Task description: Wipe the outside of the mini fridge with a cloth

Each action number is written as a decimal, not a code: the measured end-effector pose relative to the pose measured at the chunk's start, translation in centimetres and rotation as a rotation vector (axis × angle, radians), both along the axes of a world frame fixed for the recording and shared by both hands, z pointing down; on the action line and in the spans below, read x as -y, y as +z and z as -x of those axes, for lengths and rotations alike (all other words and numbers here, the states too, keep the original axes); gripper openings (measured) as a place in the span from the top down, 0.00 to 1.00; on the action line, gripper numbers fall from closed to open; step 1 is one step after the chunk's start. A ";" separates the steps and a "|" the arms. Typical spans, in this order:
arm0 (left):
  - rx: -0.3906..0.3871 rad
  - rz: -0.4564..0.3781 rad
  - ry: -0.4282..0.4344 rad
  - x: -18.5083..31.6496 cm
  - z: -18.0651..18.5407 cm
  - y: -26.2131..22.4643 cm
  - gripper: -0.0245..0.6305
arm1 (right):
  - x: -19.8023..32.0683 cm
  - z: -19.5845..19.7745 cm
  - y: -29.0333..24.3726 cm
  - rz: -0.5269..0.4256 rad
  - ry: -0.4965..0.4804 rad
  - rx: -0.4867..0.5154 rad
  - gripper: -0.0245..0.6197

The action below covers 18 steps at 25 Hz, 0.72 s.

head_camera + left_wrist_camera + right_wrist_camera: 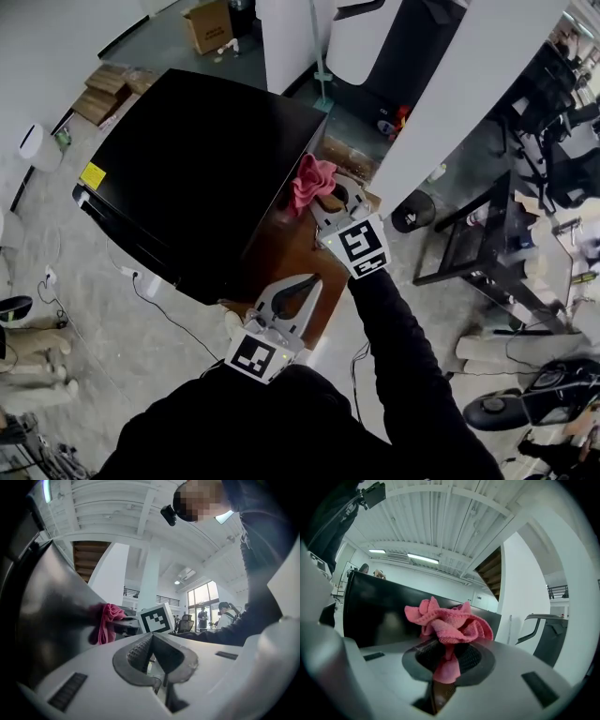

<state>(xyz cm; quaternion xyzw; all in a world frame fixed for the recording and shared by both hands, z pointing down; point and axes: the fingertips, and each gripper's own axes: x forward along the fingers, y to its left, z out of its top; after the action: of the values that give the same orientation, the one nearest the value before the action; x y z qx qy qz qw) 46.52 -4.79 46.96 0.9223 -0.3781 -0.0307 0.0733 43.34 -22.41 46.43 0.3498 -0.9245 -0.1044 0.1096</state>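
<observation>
Here, right claw (447, 652) pinches one pink cloth (451, 622) at one fridge (192, 155) (touching, apparently); left claw (151, 639) closed, empty.

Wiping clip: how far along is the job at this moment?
Done: no wiped area can be told on the black mini fridge. In hand: the right gripper is shut on the pink cloth, held at the fridge's side by its top edge. The left gripper is shut, empty. Left: seemingly most of the outside.
</observation>
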 end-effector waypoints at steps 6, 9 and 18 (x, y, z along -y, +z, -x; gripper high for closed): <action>0.009 0.037 -0.032 1.4 0.7 2.6 0.95 | 1.3 -0.4 4.5 0.047 0.033 -0.028 0.87; 0.012 0.053 -0.035 2.0 0.3 4.0 0.95 | 1.9 -0.8 7.6 0.089 0.040 -0.035 0.87; 0.027 0.096 -0.018 2.8 0.0 8.3 0.95 | 3.3 -0.8 19.0 0.259 0.046 -0.114 0.87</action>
<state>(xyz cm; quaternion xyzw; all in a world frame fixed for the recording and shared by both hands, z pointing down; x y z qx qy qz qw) 46.54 -7.64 55.22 0.9147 -0.3884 -0.0009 0.1119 44.15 -25.66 65.41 0.3473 -0.9143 -0.0011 0.2085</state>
